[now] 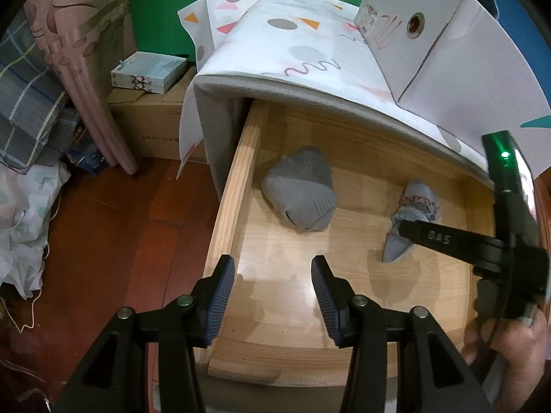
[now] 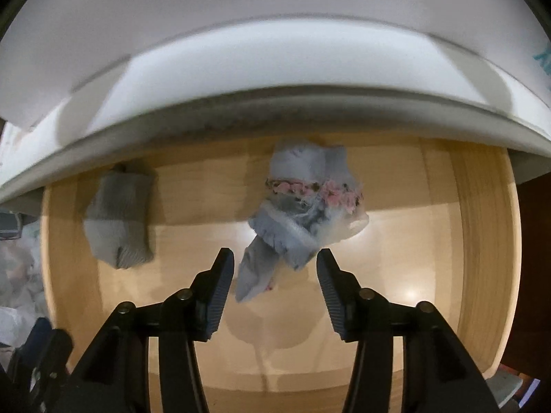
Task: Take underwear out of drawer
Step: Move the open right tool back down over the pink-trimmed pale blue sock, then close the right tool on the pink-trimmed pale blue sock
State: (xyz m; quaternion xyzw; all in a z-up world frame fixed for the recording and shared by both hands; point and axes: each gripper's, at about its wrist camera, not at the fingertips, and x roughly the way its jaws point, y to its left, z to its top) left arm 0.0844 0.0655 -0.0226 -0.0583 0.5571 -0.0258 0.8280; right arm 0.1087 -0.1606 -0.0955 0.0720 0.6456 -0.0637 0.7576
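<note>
A wooden drawer (image 1: 237,186) stands pulled out under a cloth-covered cabinet. Inside, at the right, lies a crumpled light blue underwear (image 1: 416,206) with a pink flowered band. My right gripper (image 2: 275,258) points down over it, open, and the underwear's (image 2: 303,206) lower tail shows between its fingers without the pads pressing on it. In the left wrist view one black finger (image 1: 427,235) of that gripper reaches across the underwear, a hand holding it at the right edge. My left gripper (image 1: 273,268) hangs open and empty above the drawer's front left part.
A folded grey garment (image 1: 301,194) lies in the drawer's left half (image 2: 117,220). A white carton (image 1: 430,34) sits on the patterned cabinet cover (image 1: 292,44). On the red-brown floor at the left stand a cardboard box (image 1: 151,124) with books, a pink curtain (image 1: 86,79) and bedding.
</note>
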